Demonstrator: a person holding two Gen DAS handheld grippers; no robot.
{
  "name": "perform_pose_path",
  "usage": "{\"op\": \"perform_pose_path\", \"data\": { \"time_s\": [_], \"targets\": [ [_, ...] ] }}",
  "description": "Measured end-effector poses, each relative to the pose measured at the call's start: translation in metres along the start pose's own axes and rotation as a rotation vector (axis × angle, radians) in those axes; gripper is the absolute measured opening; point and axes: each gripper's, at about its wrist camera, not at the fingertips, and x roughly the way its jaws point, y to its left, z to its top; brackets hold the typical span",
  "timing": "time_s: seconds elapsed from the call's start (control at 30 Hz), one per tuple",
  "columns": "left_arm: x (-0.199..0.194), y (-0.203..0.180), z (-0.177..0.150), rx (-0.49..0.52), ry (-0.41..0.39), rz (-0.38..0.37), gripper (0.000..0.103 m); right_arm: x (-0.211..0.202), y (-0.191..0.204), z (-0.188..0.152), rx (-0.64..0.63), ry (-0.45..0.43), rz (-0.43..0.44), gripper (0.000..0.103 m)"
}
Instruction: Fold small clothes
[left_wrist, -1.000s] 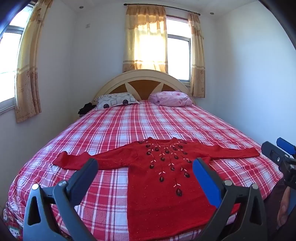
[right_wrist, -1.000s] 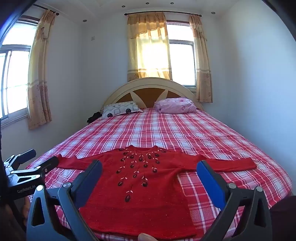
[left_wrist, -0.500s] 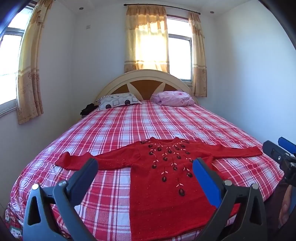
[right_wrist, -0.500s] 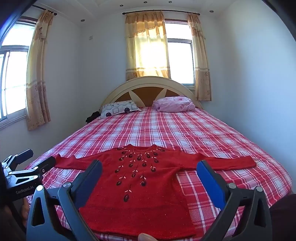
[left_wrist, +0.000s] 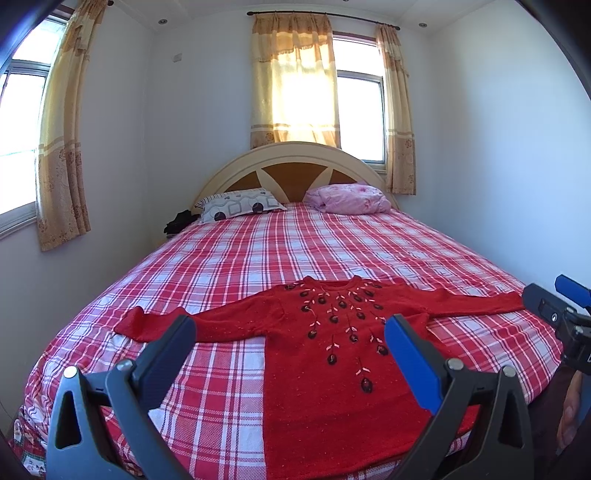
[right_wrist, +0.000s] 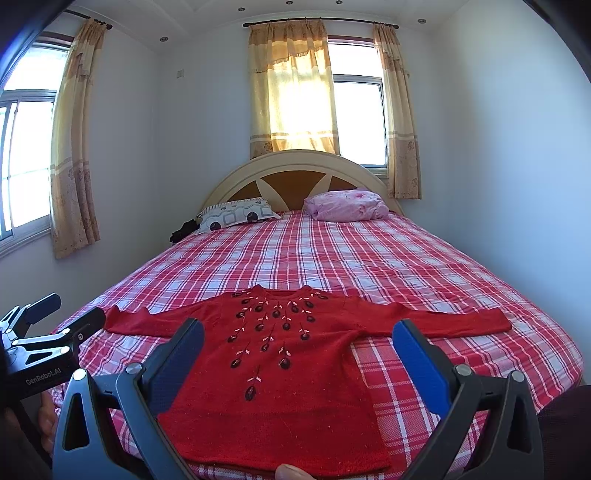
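Bright daylight glares through the yellow curtained window (left_wrist: 295, 85) behind the headboard, blowing out its panes; fisheye bending curves walls, and corners vignette dark.

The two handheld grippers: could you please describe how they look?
Both the left gripper and right gripper have dark grey plastic frames with triangular cut-outs, silver pivot bolts and blue pads inside the fingers. The left one's body carries white "GenRobot.AI" lettering.
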Motion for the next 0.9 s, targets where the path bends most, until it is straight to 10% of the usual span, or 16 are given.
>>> {"op": "perform_pose_path", "data": {
  "time_s": [0.9],
  "targets": [
    [0.0033, 0.0038, -0.0039, -0.003, 0.015, 0.017, 0.103, 0.007, -0.0011, -0.0033, -0.003, 0.022, -0.002, 0.102]
  ]
}}
